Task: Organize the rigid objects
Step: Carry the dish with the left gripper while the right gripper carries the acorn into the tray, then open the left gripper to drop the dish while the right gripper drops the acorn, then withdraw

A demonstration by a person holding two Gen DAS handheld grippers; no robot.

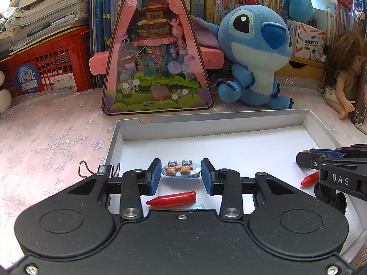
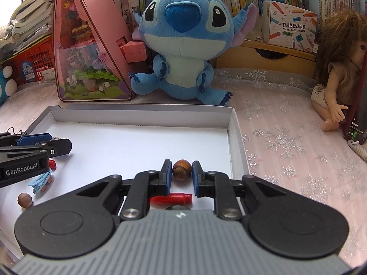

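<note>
Both grippers working inside the white box lid point(image 1: 137, 133).
Left gripper point(image 1: 181, 173) is clamping the bear hair clip point(image 1: 181, 170); right gripper point(image 2: 182, 171) is pinching a hazelnut point(image 2: 182, 169), red caps point(image 2: 172, 199) lying at 6 o'clock.

The right gripper point(image 2: 182, 171) clamped a brown round acorn-like nut point(image 2: 182, 169) over the shallow white cardboard tray point(image 2: 137, 119).

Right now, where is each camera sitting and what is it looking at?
Left wrist view: sits on the left tool, looking down its fingers into the white box at the bear hair clip; the right tool pokes in from the right.
Right wrist view: sits on the right tool, looking at the brown nut between its fingers; the left tool pokes in from the left.
Both views share the box, the blue plush and the pink triangle case.
</note>
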